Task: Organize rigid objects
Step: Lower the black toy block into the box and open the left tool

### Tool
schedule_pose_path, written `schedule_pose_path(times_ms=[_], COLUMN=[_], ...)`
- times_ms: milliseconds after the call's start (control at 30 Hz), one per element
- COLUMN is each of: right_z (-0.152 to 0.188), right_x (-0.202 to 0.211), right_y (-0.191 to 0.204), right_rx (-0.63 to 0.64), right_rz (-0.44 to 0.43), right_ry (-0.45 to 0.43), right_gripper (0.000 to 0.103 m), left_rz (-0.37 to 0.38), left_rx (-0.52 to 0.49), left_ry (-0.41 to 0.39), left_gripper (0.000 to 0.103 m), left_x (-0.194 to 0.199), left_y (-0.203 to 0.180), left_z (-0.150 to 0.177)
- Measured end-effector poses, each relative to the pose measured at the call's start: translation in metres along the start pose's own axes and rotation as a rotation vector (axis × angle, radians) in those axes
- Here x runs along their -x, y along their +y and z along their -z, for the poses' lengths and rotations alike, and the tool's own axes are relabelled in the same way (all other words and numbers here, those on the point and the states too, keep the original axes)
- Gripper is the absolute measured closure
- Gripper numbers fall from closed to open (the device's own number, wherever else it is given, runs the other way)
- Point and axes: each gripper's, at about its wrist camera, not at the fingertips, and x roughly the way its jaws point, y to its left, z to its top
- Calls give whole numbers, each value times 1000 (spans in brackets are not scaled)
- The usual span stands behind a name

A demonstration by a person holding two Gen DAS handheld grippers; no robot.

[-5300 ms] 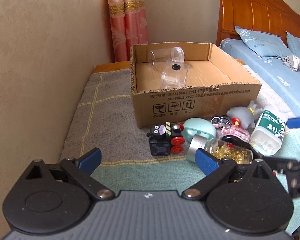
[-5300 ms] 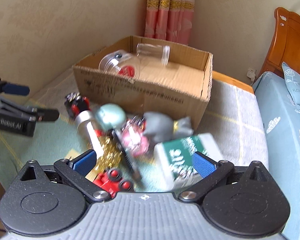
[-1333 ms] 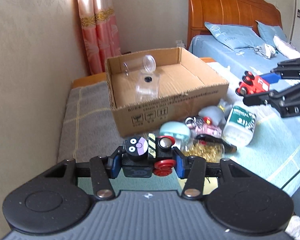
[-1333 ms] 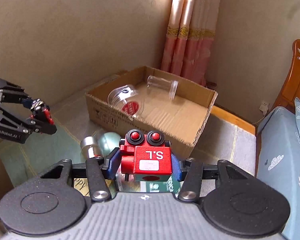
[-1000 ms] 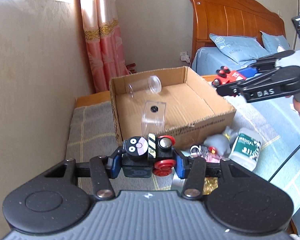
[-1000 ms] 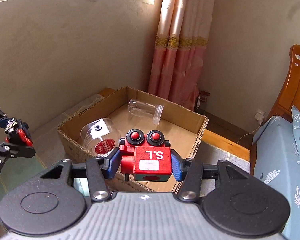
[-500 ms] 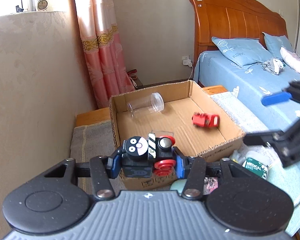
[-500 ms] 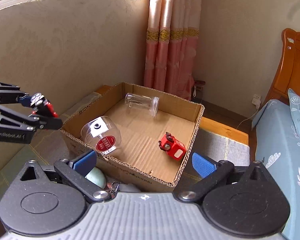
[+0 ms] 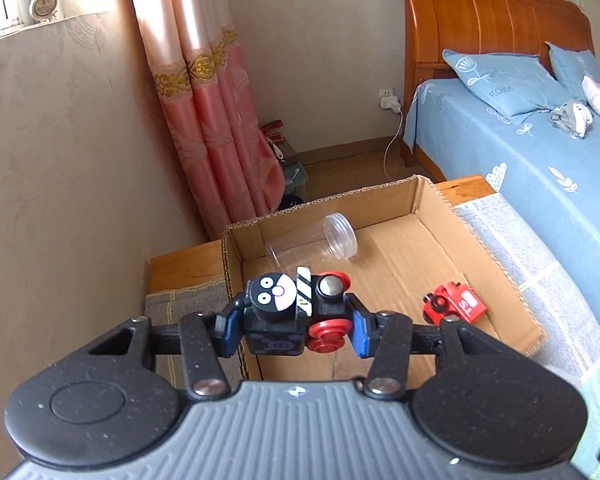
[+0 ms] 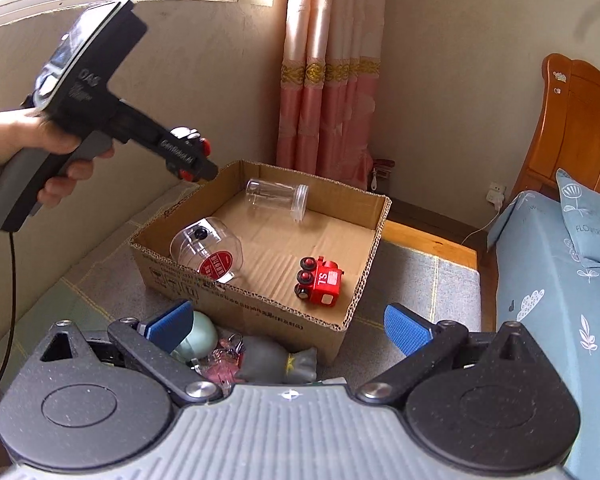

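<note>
The left claw [image 9: 293, 322] is clamped on the black toy train [image 9: 296, 312], held crosswise at frame centre over the cardboard box [image 9: 496, 316], whose open floor lies straight ahead and below. The right claw [image 10: 288, 322] gapes empty; the red toy train [image 10: 320, 280] already lies inside.

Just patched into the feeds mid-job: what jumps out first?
The black toy train clamped in the left gripper, held above the near-left corner of the cardboard box. Next, the red toy train lying on the box floor beside two clear jars, with the right gripper open and empty in front of it.
</note>
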Motion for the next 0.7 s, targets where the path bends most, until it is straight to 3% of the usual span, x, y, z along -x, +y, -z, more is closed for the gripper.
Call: schedule_pose_path(times_ms=[33,100,133,167,233,367,700], right_z=[2,8,11,14,18,22,28], right_x=[1,4,6,9,12,13,9], right_y=[1,4,5,6,7,3,-6], right_rx=[3,16,23,31,42,31,-30], right_rz=[1,9,14,19,34,35,28], right_ry=[4,13,12,10,12,20,27], right_gripper=[0,0,0,0,0,0,0], left_rz=[-11,-28,-48,-81,-136,-91,-90], left_rx=[3,9,15,15,2,6,0], left_ry=[2,2,-1,-11,-25,-23,-54], left_gripper=[52,37,22,13,13,13,9], left_x=[-6,-15,-19,-22,-23,-16,12], left_y=[0,1,1,1,-1,-1,-3], left_z=[-4,-10,-12,-14,-12,-5,11])
